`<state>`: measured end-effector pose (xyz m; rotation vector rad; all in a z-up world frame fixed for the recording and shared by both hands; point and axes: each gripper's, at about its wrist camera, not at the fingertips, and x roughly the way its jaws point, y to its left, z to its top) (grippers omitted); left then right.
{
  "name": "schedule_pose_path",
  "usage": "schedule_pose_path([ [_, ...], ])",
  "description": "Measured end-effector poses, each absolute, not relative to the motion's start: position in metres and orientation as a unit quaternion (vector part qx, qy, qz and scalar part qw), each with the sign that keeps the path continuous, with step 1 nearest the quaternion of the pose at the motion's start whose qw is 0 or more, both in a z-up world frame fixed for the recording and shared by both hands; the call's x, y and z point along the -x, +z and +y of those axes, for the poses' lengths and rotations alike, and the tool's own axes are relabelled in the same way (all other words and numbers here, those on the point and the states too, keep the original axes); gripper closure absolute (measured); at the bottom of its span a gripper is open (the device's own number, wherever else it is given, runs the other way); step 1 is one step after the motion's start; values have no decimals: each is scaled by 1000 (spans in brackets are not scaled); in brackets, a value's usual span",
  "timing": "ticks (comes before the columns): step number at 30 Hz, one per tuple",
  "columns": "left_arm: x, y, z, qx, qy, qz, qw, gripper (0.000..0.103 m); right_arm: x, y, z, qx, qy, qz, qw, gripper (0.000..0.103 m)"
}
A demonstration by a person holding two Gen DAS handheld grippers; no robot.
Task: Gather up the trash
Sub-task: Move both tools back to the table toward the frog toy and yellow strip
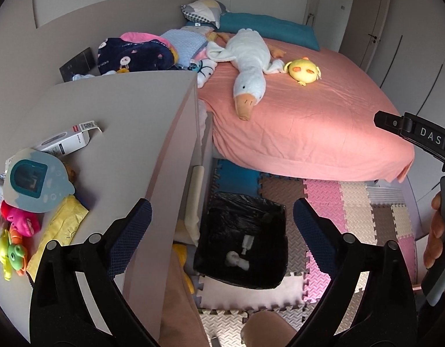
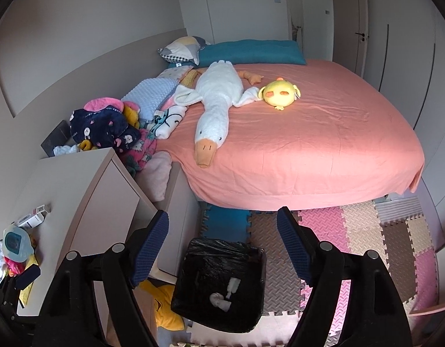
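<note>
A bin lined with a black bag (image 1: 242,240) stands on the foam floor mat between the cabinet and the bed; it also shows in the right wrist view (image 2: 222,283). Small white pieces of trash (image 1: 240,256) lie inside it, seen too in the right wrist view (image 2: 225,295). My left gripper (image 1: 222,222) is open and empty, high above the bin. My right gripper (image 2: 222,237) is open and empty, also above the bin. An opened white carton (image 1: 67,141) and a yellow wrapper (image 1: 59,228) lie on the cabinet top.
A grey cabinet (image 1: 121,133) stands left of the bin, with toys (image 1: 20,225) and a blue gadget (image 1: 34,182). A bed with a pink sheet (image 2: 309,150) holds a plush goose (image 2: 213,107) and a yellow plush (image 2: 280,92). Foam puzzle mats (image 2: 367,231) cover the floor.
</note>
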<state>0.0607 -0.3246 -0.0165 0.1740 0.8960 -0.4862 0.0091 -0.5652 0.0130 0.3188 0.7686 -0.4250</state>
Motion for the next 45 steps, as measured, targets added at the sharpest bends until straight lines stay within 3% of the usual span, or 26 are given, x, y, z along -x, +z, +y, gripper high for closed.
schedule_pose_path([
  [45, -54, -16, -59, -2, -33, 425, 905, 8, -65, -15, -301, -86, 14, 445, 891, 25],
])
